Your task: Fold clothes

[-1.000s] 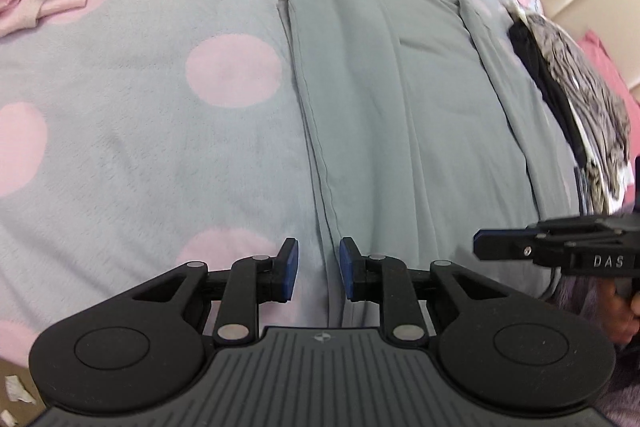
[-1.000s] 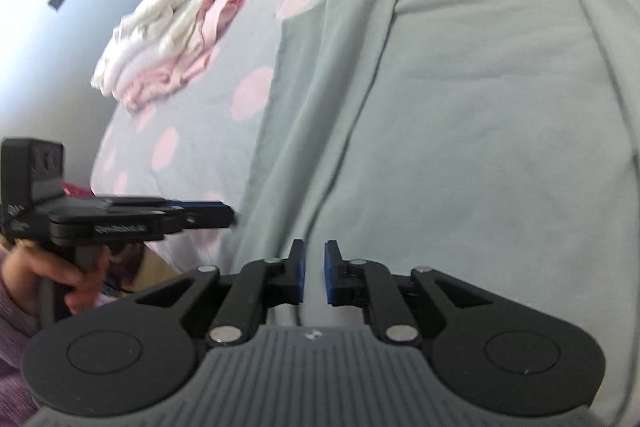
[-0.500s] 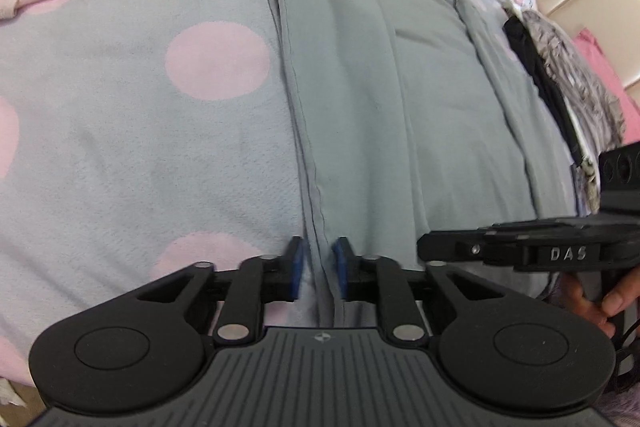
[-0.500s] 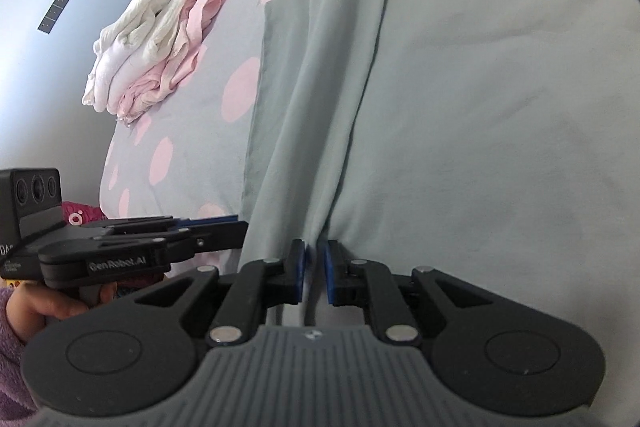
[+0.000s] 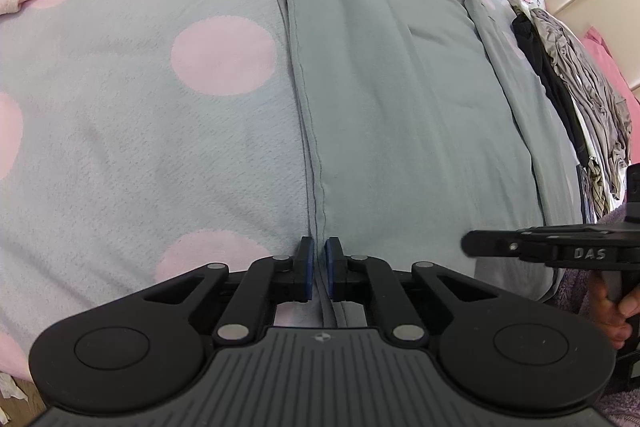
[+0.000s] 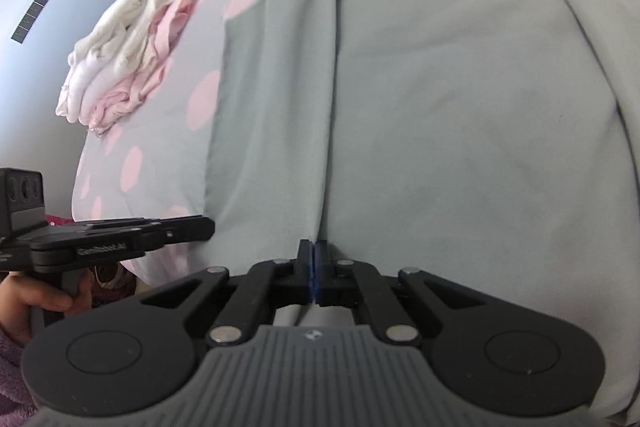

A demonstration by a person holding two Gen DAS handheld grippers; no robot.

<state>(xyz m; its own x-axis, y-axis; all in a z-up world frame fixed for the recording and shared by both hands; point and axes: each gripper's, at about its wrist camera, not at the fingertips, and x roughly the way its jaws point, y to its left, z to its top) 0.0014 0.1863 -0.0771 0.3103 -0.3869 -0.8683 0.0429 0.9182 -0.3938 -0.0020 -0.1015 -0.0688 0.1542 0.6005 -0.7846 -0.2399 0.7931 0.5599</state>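
The grey garment (image 5: pixel 400 99) lies flat on the polka-dot bed (image 5: pixel 120 155), its long axis running straight ahead of both. The left hand-held gripper (image 5: pixel 317 273) has just pinched its near-left hem corner; the right hand-held gripper (image 6: pixel 311 277) is clamped on the near hem alongside.

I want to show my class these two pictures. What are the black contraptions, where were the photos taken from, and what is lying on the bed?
Each black contraption is a hand-held two-finger claw with a camera looking along its fingers, one picture per claw. On the grey bedspread with pink dots lies a plain grey-green garment. The left claw is pinched shut on the garment's near hem, and the right claw grips it further along. Its jaws have just closed. A folded white and pink pile and a dark heap of clothes lie aside.
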